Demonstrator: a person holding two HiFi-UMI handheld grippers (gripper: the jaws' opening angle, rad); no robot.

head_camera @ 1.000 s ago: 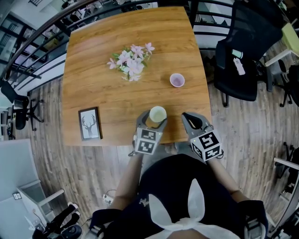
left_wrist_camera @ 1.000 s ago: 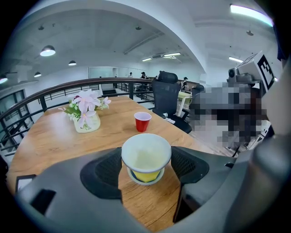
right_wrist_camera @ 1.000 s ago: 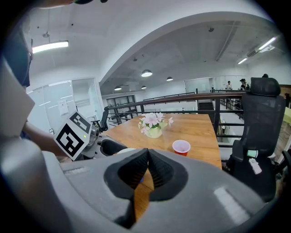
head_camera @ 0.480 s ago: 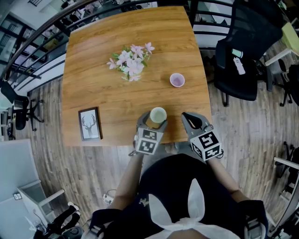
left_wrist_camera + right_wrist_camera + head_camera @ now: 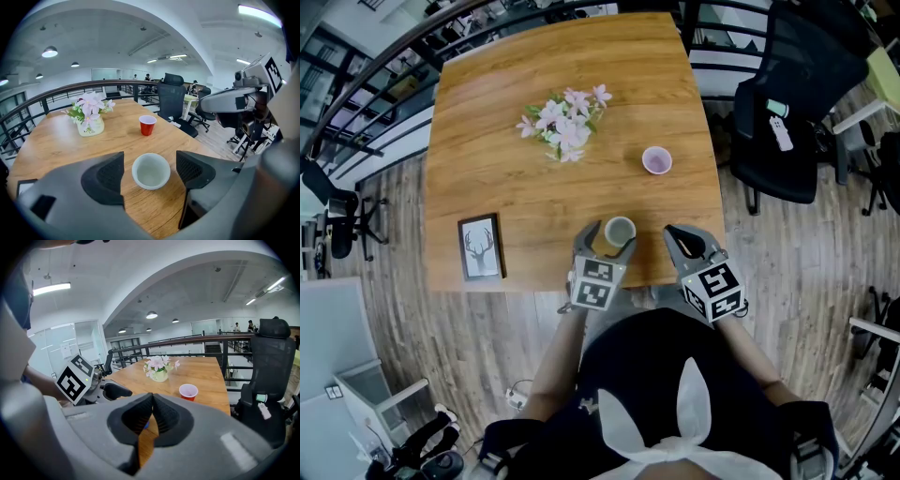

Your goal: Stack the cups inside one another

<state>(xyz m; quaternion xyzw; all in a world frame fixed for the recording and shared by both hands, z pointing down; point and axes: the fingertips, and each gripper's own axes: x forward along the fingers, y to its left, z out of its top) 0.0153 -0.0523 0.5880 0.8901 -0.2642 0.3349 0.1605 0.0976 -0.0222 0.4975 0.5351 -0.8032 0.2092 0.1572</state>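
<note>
On the table (image 5: 506,122), on our side of the flower pot (image 5: 91,126), the white cup (image 5: 151,171) stands between the wide-open jaws of our left gripper (image 5: 607,238) (they do not touch it). The red cup (image 5: 147,125) sits right of the flower pot. Our right gripper (image 5: 151,401) is shut tight and holds nothing. If we squeeze crooked, the white cup could tip over.

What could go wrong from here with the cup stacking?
1. The pale green round cup stands loose inside the open left gripper, close to the near edge of the wooden table; an off-centre close might tip it or nudge it off.
2. The right gripper is shut; reaching for the red plastic cup like that would likely knock it over.
</note>
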